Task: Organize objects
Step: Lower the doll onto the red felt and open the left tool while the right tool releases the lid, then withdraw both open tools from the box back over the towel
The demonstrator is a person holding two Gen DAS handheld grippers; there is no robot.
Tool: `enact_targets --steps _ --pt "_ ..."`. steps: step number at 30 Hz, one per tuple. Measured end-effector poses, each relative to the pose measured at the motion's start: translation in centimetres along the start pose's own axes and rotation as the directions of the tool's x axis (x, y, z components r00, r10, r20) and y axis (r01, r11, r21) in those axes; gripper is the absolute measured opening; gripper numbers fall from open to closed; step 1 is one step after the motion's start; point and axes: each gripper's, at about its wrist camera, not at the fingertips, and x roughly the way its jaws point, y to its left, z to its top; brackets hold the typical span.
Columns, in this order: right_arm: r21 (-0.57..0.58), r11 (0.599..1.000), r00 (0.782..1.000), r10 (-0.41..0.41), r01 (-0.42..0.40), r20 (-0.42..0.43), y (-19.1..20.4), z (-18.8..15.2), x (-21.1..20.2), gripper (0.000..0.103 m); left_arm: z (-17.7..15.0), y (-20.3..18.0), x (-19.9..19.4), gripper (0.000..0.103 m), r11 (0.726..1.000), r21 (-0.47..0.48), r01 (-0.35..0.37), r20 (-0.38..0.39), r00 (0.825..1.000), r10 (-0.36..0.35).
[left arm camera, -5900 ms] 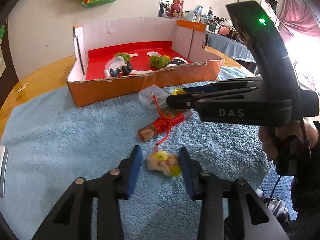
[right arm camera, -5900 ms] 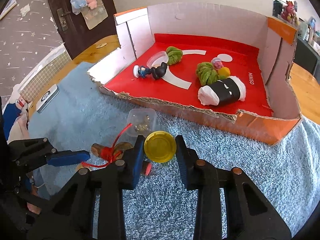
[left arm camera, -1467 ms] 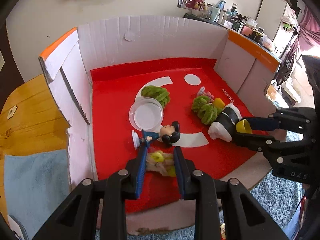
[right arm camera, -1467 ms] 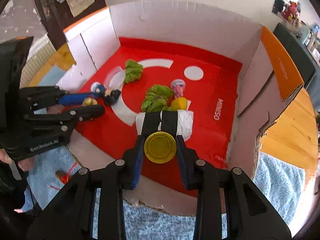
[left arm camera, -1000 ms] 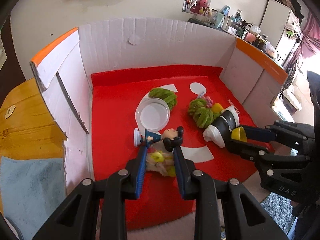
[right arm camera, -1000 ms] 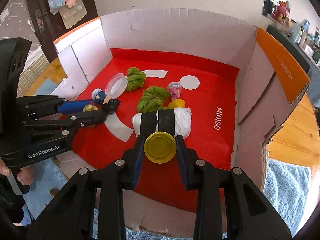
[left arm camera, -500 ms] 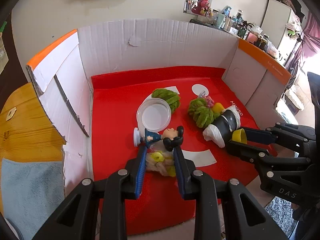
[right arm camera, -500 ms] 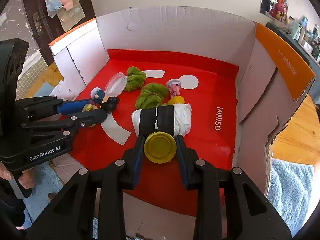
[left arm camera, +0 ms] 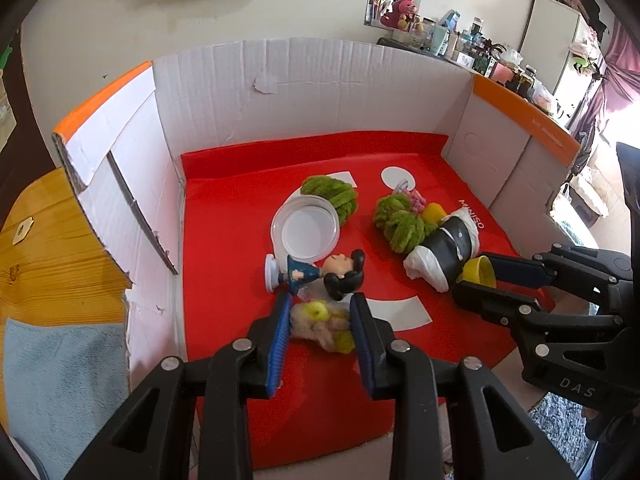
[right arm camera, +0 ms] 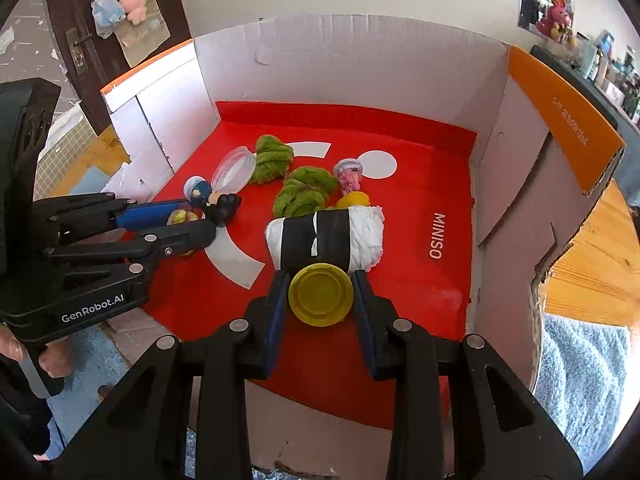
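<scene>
Resting low over the red floor of the cardboard box (left arm camera: 320,92), the left gripper (left arm camera: 320,320) is seen with its jaws opening around a fuzzy yellow-and-cream toy (left arm camera: 320,322), which lies between the pads. Just beyond its tips lies a small doll figure (left arm camera: 320,274), which could be knocked if the gripper is pushed forward rather than lifted. The right gripper (right arm camera: 320,296) is narrowly parted around a yellow cap (right arm camera: 321,294), whether gripped or freed cannot be told; a black-and-white wrapped roll (right arm camera: 324,240) lies directly ahead, touching it. The cap may roll once released.
</scene>
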Motion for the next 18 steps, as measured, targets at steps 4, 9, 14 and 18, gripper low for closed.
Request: enact_targets --steps 4,9,14,18 --pt "-0.012 1.0 1.0 0.004 -0.004 0.006 0.21 -0.17 -0.1 0.051 -0.15 -0.4 -0.08 0.039 1.0 0.018 -0.009 0.005 1.0 0.009" --pt "-0.013 1.0 1.0 0.003 -0.003 0.007 0.52 -0.17 -0.18 0.052 -0.25 -0.32 -0.21 0.039 1.0 0.013 -0.011 0.005 1.0 0.011" --pt "-0.012 1.0 1.0 0.007 -0.006 0.008 0.61 0.01 -0.22 0.052 -0.38 -0.44 -0.5 0.043 1.0 0.019 -0.013 0.011 1.0 0.013" --pt "-0.009 1.0 1.0 0.009 -0.009 0.02 0.69 -0.21 -0.58 0.052 -0.44 -0.56 -0.94 0.047 0.999 0.025 -0.025 0.028 0.999 0.024"
